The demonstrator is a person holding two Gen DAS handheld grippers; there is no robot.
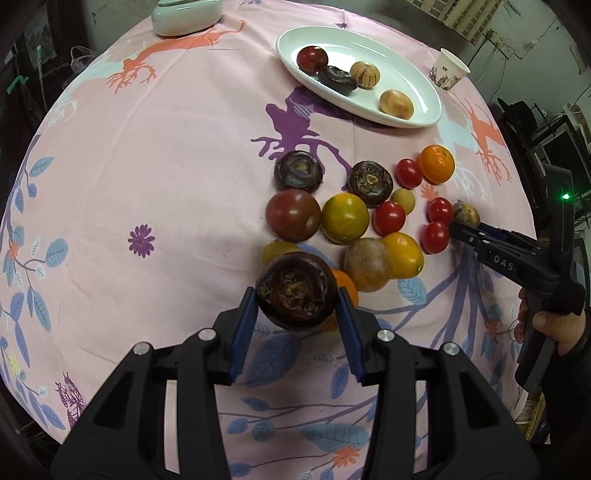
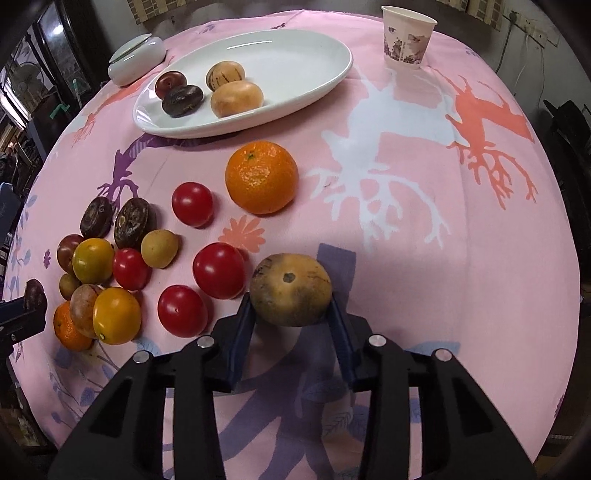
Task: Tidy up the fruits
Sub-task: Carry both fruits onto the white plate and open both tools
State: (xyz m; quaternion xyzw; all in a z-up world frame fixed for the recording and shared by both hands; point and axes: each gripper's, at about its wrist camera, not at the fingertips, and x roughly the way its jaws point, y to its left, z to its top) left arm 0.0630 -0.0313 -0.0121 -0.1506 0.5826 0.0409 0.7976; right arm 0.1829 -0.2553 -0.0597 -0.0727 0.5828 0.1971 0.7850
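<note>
My left gripper is shut on a dark brown water chestnut, held just above the near edge of the fruit pile. My right gripper is shut on a tan round fruit, at the right side of the pile; it shows in the left wrist view too. Loose on the pink cloth lie cherry tomatoes, a mandarin, yellow-green tomatoes and more water chestnuts. A white oval plate at the back holds several fruits.
A paper cup stands at the far right of the table. A pale lidded bowl sits at the far left. The round table's edges fall away on all sides. The person's hand holds the right gripper.
</note>
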